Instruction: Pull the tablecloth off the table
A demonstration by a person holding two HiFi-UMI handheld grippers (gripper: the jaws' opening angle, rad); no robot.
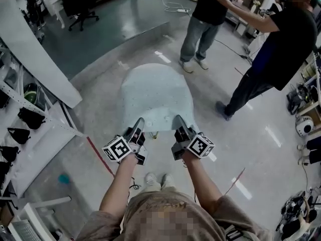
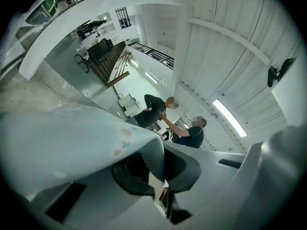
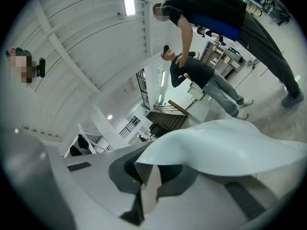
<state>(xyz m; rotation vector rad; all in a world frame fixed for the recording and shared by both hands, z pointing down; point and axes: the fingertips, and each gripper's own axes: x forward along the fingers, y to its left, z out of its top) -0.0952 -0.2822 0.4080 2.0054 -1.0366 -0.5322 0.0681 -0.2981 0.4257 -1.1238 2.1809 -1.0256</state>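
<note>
The left hand-held gripper [image 1: 139, 123] and right hand-held gripper [image 1: 178, 121] are each clamped tight on the near edge of the pale tablecloth [image 1: 155, 94]. The cloth runs lengthwise straight ahead of them, equally near both hands. No counter shows beneath it.

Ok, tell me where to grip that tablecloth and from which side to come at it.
Grip the tablecloth along its near hem, at two spots set apart, coming in from the person's own side. It is thin and limp, so only an edge fits between jaws, and two holds should leave it spread rather than bunched. The left tool and right tool are shut on that hem.
</note>
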